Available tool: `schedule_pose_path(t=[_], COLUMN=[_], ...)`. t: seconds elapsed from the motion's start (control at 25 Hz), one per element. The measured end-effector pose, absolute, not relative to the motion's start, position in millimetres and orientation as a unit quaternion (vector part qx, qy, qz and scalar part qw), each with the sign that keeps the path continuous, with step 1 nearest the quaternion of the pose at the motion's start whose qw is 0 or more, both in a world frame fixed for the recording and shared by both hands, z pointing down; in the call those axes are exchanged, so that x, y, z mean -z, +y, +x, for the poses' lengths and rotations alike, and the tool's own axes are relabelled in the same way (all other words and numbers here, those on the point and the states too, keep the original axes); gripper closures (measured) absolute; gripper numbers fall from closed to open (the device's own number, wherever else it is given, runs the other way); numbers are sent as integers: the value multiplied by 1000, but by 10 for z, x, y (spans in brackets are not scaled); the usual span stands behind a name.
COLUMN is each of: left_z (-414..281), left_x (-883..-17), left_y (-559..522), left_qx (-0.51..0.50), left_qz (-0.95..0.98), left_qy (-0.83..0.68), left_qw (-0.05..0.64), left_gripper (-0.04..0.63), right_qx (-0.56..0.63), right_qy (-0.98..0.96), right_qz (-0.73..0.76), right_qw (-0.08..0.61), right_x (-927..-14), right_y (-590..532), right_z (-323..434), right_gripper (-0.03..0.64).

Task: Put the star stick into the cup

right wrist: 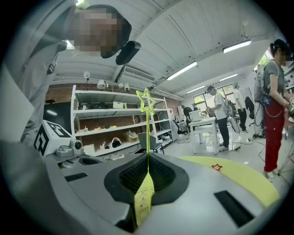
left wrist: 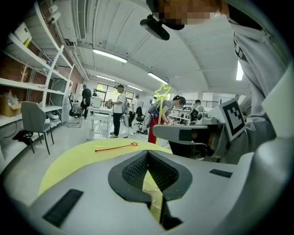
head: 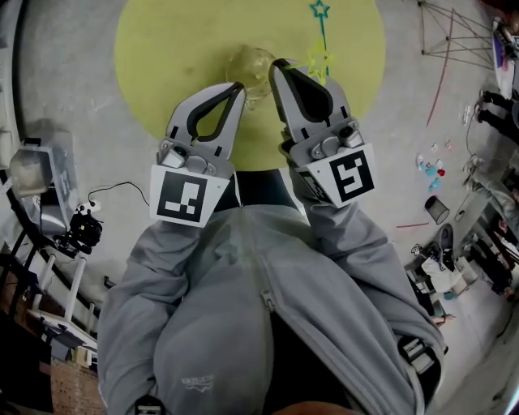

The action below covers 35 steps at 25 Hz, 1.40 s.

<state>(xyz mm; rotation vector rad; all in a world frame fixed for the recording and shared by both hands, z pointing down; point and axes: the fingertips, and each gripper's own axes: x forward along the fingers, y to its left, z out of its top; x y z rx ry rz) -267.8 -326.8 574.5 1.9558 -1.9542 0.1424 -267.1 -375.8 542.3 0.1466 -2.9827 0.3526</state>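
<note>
A clear glass cup (head: 253, 63) stands on the round yellow table (head: 162, 49). My right gripper (head: 280, 65) (right wrist: 148, 155) is just right of the cup and is shut on a yellow star stick (right wrist: 147, 103), whose star (head: 319, 60) points up. My left gripper (head: 239, 86) (left wrist: 148, 153) is shut, with nothing seen between its tips. In the head view those tips overlap the cup's near rim; contact cannot be told. The left gripper view shows the right gripper (left wrist: 183, 134) and the yellow star (left wrist: 161, 92) ahead.
A teal star stick (head: 320, 11) lies at the table's far side, and a red star stick (left wrist: 115, 148) (right wrist: 216, 167) also lies on the table. Around stand shelves (right wrist: 115, 128), white desks (left wrist: 101, 114), a chair (left wrist: 34, 121) and several people. Small clutter lies on the floor at the right (head: 434, 170).
</note>
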Motion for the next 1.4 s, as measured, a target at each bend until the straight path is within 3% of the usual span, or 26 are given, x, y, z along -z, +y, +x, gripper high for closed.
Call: schedule_pose_path(t=[0.48, 0.68, 1.12, 1.28, 1.4], left_z=[-2672, -2665, -2646, -2663, -2704], left_x=[-5896, -5906, -5850, -5803, -5753], left_y=[-3241, -3255, -3196, -3118, -3106], left_qx=[-48, -47, -39, -36, -35], left_qz=[689, 689, 683, 679, 675], left_qy=[-695, -695, -700, -704, -709], left_qw=[198, 202, 202, 203, 203], left_gripper=[578, 578, 578, 578, 578], right_qx=[-130, -147, -135, -137, -136], right_qy=[-986, -977, -975, -973, -972], right_qz=[39, 26, 54, 62, 68], right_qw=[99, 151, 166, 176, 178], right_x=[-5752, -5980, -5992, -5964, -5911], right_y=[-3669, -3616, -3634, -3567, -3570], right_z=[-2790, -2776, -2692, -2634, -2613], right_gripper=[583, 583, 578, 520, 517])
